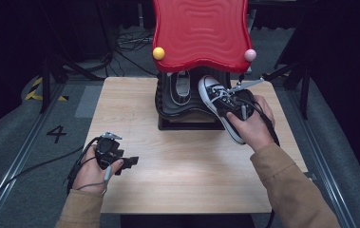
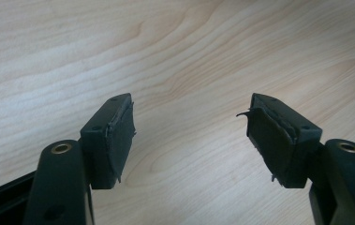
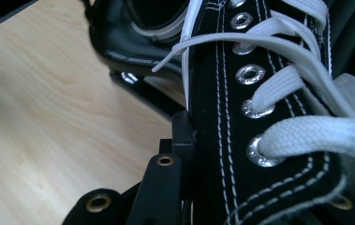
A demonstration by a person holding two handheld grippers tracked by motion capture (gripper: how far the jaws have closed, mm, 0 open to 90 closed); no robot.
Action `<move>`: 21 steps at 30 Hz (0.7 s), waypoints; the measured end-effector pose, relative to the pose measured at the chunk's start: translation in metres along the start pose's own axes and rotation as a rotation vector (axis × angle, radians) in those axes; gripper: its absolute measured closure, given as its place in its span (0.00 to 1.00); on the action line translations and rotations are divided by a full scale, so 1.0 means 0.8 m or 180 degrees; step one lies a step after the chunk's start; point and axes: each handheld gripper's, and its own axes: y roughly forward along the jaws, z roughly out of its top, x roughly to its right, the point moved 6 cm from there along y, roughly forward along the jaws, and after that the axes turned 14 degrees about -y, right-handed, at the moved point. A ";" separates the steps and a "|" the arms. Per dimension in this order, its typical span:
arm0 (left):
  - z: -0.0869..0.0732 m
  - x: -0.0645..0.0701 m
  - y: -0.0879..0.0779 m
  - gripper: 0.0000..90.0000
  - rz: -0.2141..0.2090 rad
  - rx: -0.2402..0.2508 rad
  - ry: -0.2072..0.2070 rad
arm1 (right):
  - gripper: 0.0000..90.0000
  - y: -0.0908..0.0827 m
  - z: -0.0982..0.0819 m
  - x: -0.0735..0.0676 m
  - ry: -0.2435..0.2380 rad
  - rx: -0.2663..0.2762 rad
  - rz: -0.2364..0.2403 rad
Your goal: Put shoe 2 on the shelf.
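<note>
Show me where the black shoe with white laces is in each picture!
High view: the shoe is right of centre, tilted, toe toward the rack, held by the right gripper.
Left gripper view: the open jaws of the left gripper over bare table; the shoe isn't here.
Right gripper view: the shoe takes up the right half, eyelets and laces close up.
Shared landmark: the wooden table.
</note>
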 end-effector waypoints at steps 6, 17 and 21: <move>-0.001 -0.005 -0.003 0.33 0.0150 0.0045 0.0148 | 0.95 0.021 0.017 0.011 0.0058 0.0030 -0.0172; 0.000 -0.015 -0.013 0.29 0.0224 0.0075 0.0126 | 0.95 0.058 0.035 0.025 0.0048 0.0069 -0.0534; -0.002 -0.016 -0.015 0.28 0.0203 0.0058 0.0155 | 0.95 0.070 0.039 0.027 0.0058 0.0129 -0.0631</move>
